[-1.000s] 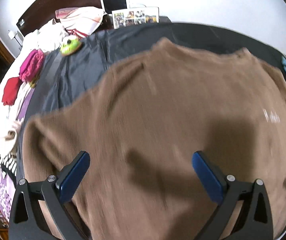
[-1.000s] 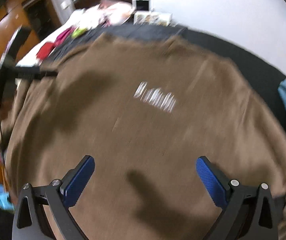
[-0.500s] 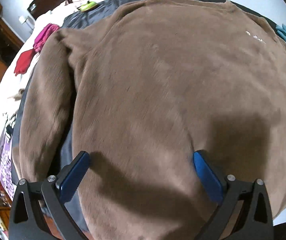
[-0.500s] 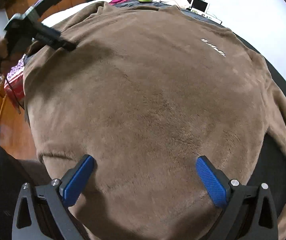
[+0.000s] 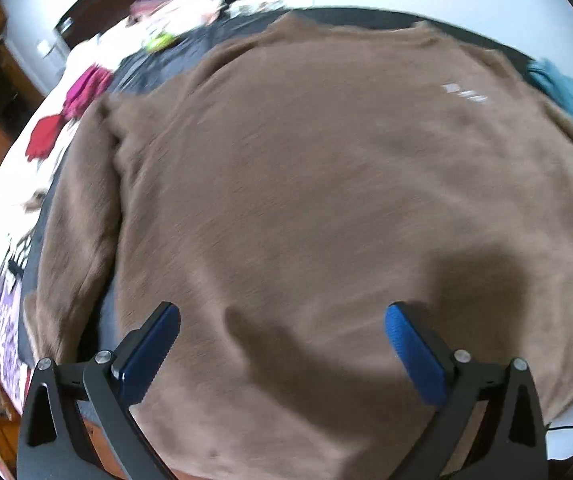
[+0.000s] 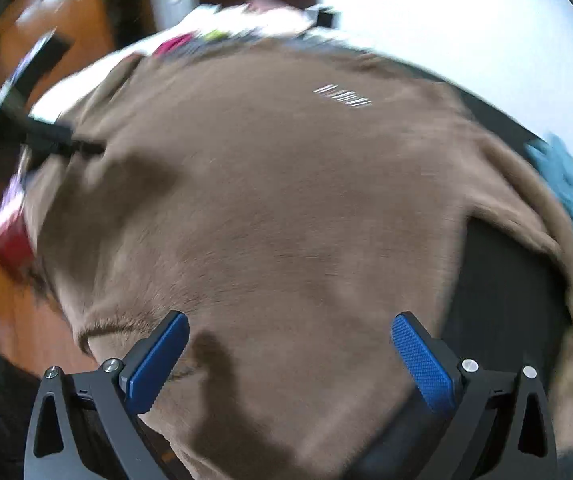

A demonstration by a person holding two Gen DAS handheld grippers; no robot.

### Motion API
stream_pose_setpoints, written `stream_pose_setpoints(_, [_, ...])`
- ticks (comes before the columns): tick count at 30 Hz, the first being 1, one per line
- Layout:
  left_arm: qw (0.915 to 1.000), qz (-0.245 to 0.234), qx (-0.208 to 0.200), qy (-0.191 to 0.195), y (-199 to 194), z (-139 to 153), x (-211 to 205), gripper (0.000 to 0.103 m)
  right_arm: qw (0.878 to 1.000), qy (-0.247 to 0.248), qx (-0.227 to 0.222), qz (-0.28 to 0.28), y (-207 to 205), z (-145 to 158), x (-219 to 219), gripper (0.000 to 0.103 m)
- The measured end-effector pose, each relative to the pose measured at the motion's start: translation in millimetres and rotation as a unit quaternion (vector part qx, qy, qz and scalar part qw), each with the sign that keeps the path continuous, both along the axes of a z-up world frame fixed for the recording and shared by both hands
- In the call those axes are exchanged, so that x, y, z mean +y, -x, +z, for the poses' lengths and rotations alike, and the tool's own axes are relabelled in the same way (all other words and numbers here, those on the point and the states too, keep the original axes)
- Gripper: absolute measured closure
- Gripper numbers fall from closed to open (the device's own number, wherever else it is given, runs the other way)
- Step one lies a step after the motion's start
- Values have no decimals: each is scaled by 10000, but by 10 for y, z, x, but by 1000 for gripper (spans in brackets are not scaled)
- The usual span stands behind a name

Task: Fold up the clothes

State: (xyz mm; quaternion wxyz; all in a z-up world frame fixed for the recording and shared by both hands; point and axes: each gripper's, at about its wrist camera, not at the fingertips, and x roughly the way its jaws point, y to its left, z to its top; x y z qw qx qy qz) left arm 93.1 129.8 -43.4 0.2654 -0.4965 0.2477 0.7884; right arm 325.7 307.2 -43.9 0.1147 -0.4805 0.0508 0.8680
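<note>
A brown fleece sweater lies spread flat on a dark sheet, front up, with a small white logo on the chest. It fills the right wrist view too. My left gripper is open and empty, just above the sweater's lower left part. My right gripper is open and empty over the hem at the lower right. The left gripper also shows at the left edge of the right wrist view, above the sweater's left sleeve.
A blue garment lies at the sweater's right. Pink and red clothes and a green object lie at the far left on the bed. A wooden wardrobe and a white wall stand behind.
Both grippers have drawn back and lifted from the sweater, so more of the bed and room shows. Both stay open. The sweater has not visibly moved.
</note>
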Motion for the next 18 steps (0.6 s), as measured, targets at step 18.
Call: stream_pose_setpoints(18, [9949, -924, -388, -113, -469, 24, 674, 0, 9679, -206, -238, -2494, -1355, 72, 1621, 26])
